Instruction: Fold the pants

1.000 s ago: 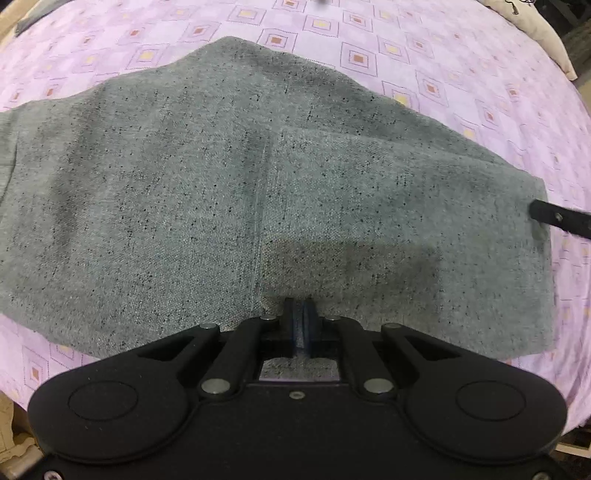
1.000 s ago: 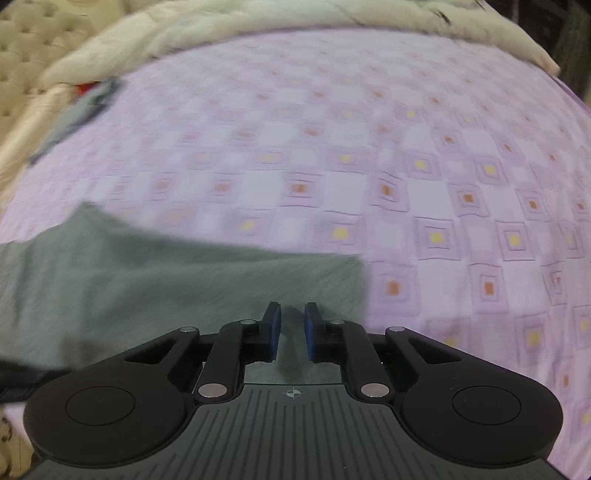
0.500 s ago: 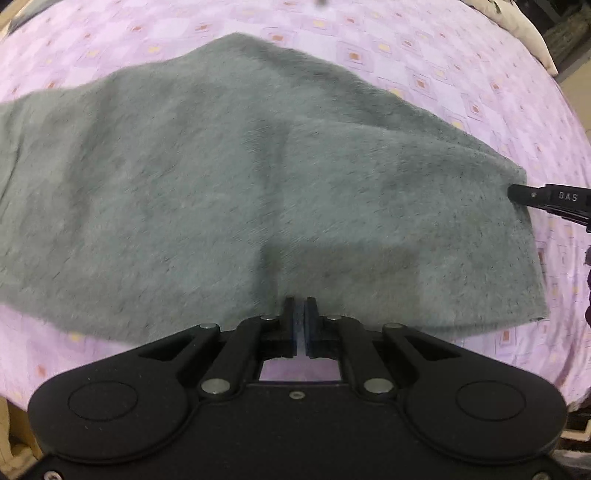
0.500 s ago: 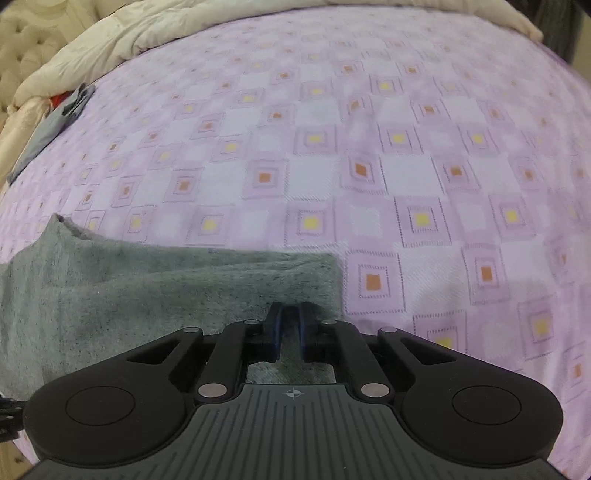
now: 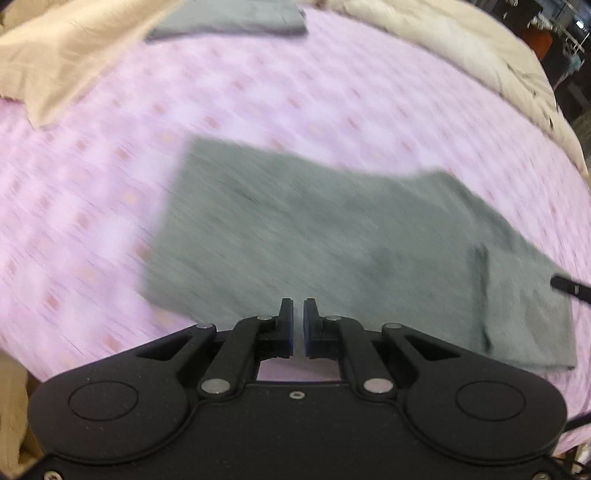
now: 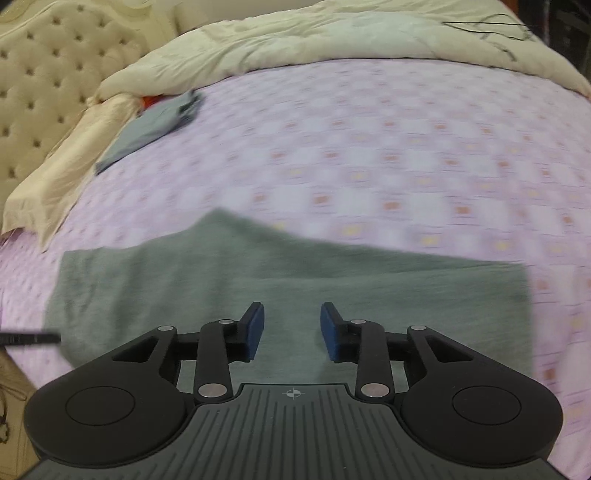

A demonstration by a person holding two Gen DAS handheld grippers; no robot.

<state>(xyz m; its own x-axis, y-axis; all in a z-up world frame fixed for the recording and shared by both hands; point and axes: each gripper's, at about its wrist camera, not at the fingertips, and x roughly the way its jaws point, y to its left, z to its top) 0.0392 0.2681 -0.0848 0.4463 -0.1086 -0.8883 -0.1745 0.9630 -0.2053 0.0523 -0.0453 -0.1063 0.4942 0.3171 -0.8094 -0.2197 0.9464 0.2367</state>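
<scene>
The grey pants lie folded flat on the purple patterned bedsheet; they also show in the right wrist view. My left gripper hangs above the pants' near edge, its jaws almost together with a thin gap and nothing between them. My right gripper is open and empty above the pants' near edge. The tip of the right gripper shows at the right edge of the left wrist view. The tip of the left gripper shows at the left edge of the right wrist view.
A folded grey garment lies at the far side of the bed, also in the left wrist view. A cream duvet is bunched along the back. A beige cloth lies at the left. A tufted headboard stands far left.
Both grippers have let go of the pants and pulled back and up. The right jaws have opened wide. The left jaws have parted slightly. The pants now lie flat.
</scene>
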